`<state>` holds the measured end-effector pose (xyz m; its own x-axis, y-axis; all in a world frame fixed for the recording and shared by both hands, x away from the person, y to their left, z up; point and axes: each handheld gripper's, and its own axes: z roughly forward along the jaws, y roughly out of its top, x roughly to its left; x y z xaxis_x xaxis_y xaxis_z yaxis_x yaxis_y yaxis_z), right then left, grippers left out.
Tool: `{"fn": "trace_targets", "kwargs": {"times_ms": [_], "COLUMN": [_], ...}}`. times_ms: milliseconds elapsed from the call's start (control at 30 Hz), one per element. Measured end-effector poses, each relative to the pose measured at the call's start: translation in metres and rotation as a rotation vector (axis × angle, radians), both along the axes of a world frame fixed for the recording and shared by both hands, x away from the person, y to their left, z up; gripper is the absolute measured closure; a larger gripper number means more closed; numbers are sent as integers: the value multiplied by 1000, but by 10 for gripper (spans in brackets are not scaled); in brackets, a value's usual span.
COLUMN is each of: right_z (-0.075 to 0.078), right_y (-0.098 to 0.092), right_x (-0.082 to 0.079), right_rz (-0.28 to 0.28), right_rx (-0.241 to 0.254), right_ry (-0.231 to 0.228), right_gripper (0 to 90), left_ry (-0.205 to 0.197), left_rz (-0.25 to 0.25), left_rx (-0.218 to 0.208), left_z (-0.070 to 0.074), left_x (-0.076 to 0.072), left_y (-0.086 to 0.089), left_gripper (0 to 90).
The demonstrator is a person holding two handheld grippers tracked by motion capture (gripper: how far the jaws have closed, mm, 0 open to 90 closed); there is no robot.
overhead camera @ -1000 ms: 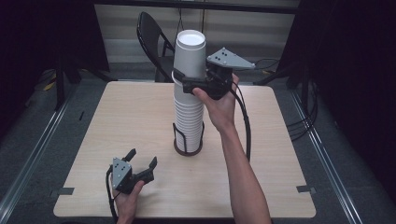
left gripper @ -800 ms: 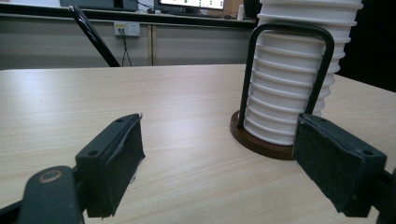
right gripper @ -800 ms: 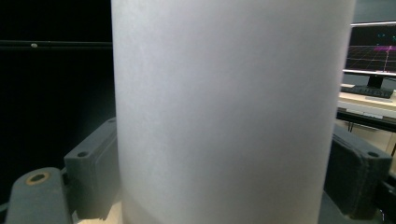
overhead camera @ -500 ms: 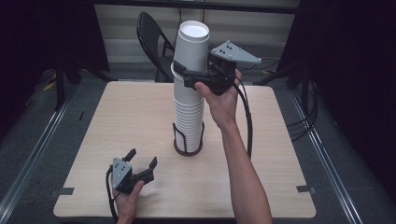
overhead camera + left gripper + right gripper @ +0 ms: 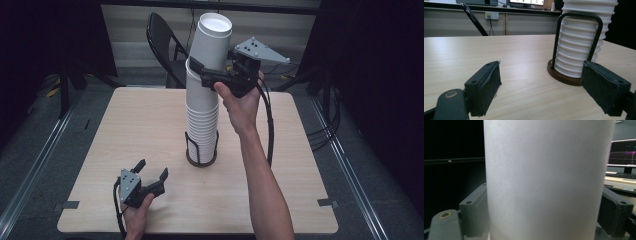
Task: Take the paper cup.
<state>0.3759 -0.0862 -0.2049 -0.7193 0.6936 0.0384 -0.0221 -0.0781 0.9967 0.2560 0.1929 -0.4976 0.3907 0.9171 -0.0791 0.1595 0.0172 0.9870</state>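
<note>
Your right hand-held gripper [image 5: 200,72] is clamped on the top white cup [image 5: 212,42], a jaw pressed against each side of its wall; in the right gripper view that cup [image 5: 547,180] sits squarely between the 2 pads. Compared with 1 second ago, you've lifted it noticeably higher: back then the cup was only a little above the stack, and half a second ago it was partway up. Now most of its body stands clear above the cup stack [image 5: 202,120], with its bottom end looking like it's still tucked into the top of the pile, though I can't tell for sure. The cup also leans a bit toward the right.

The stack itself hasn't shifted. It stands in the black wire holder [image 5: 201,150] on its round dark base, around the middle of the worktop [image 5: 300,165].

Your left hand-held gripper [image 5: 150,172] hasn't budged either. It sits near the front left part of the worktop, jaws spread wide with nothing between them, well apart from the holder. In the left gripper view, the holder [image 5: 579,47] and the ribbed rims of the lower cups are just past the right jaw.

A black folding chair [image 5: 162,35] is behind the worktop's far edge.
</note>
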Motion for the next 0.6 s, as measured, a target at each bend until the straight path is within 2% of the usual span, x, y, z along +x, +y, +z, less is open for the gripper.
{"fn": "trace_targets", "kwargs": {"times_ms": [500, 600], "right_z": [5, 5], "right_y": [-13, -18], "right_x": [-4, -5], "right_rz": [-29, -52], "right_rx": [26, 37], "right_ry": [0, 5], "right_gripper": [132, 133], "left_ry": [-1, -1], "left_rz": [-1, -1], "left_rx": [3, 5], "left_z": [0, 0], "left_x": [0, 0], "left_y": [0, 0], "left_gripper": [163, 164]}}
